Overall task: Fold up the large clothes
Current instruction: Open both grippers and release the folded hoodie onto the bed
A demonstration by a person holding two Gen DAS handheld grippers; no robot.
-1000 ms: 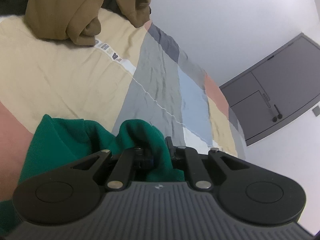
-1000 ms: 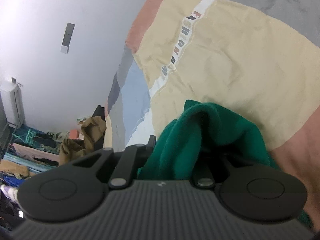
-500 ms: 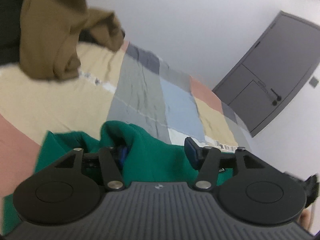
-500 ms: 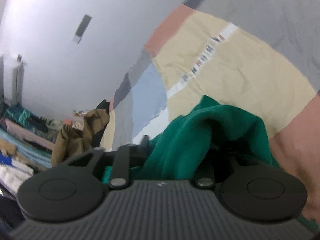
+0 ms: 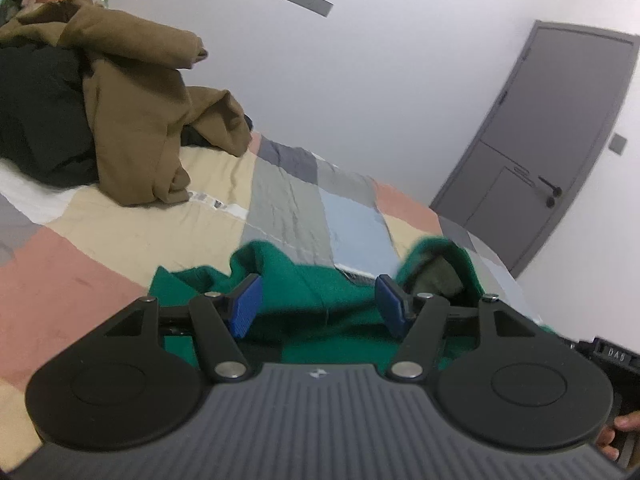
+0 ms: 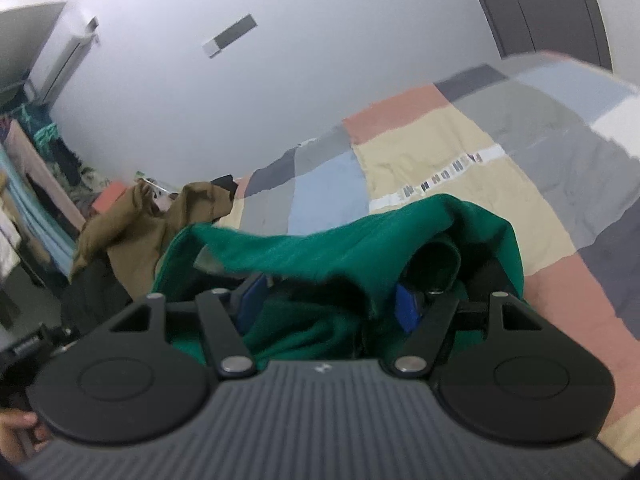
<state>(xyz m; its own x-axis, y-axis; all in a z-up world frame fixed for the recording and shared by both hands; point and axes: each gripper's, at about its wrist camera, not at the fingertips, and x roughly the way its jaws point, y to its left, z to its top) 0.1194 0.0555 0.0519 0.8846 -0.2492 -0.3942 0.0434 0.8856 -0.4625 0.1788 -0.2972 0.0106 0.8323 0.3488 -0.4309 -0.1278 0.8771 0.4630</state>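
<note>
Green garment [image 5: 320, 292] sits bunched on the patchwork bed [image 5: 120, 216], directly under and ahead of both grippers.

Left gripper [image 5: 318, 304]: jaws spread wide, blue pads [image 5: 245, 305] clear on both sides, fabric lies between and below them but nothing is pinched. Released.

Right gripper [image 6: 328, 306]: jaws also spread, blue pads [image 6: 407, 312] partly buried; a flap of the green garment [image 6: 320, 248] drapes over the fingers and across the gap. Looks draped, not clamped, so I read it as released too.

Key relation: the garment's ridge runs roughly left-right across both views, crosswise to the finger direction, with a raised hump on the right end in each view. In the left view the right gripper's body and hand [image 5: 624, 436] sit at the far right edge, so the two tools are close together over the same heap.

Judgement: the right gripper is deeper in the cloth and nearer a usable edge; the left has cleaner access to the flat middle section. The next grasp needs each gripper on a separate edge along that ridge, else the fold just bunches.

Brown garment [image 5: 140, 120] and black clothes [image 5: 40, 120] are piled at the far end of the bed, well apart.
</note>
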